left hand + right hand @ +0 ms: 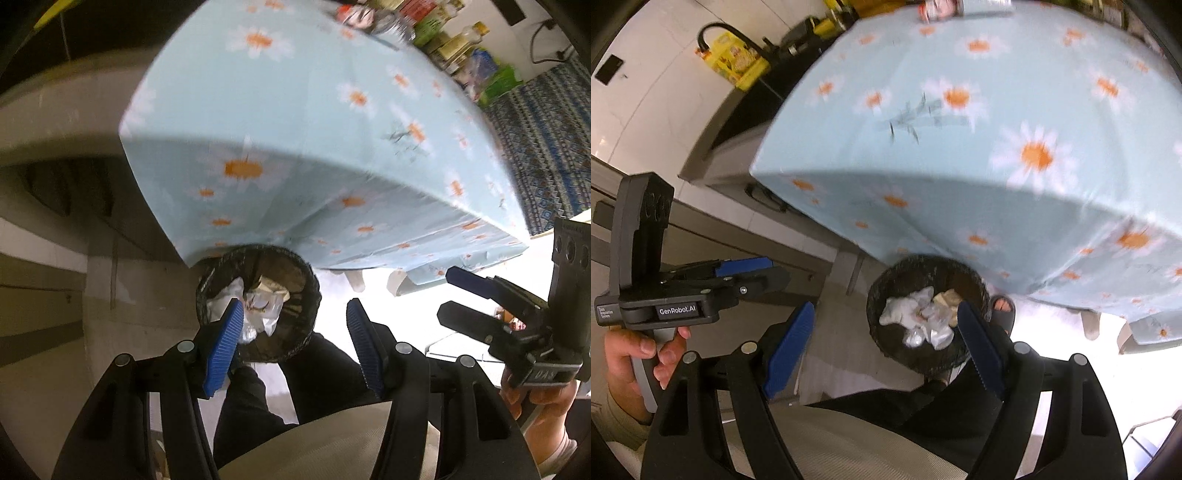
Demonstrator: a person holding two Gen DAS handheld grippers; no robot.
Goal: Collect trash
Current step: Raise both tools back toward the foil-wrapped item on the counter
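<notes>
Both tools are held above the bin [925, 314], the left tool [295, 332] and the right tool [886, 347] each released with nothing between the blue fingers [790, 347]. Crumpled white trash [916, 317] is seen inside the bin, which stands just beside the daisy-patterned tabletop [997, 110].

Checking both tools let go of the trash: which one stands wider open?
The right tool: its blue pads gape wider than the left tool's. Both are empty; crumpled trash lies in the black bin.

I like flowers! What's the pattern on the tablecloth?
White daisies with orange centres on the light blue tablecloth, seen best from the right wrist camera.
</notes>
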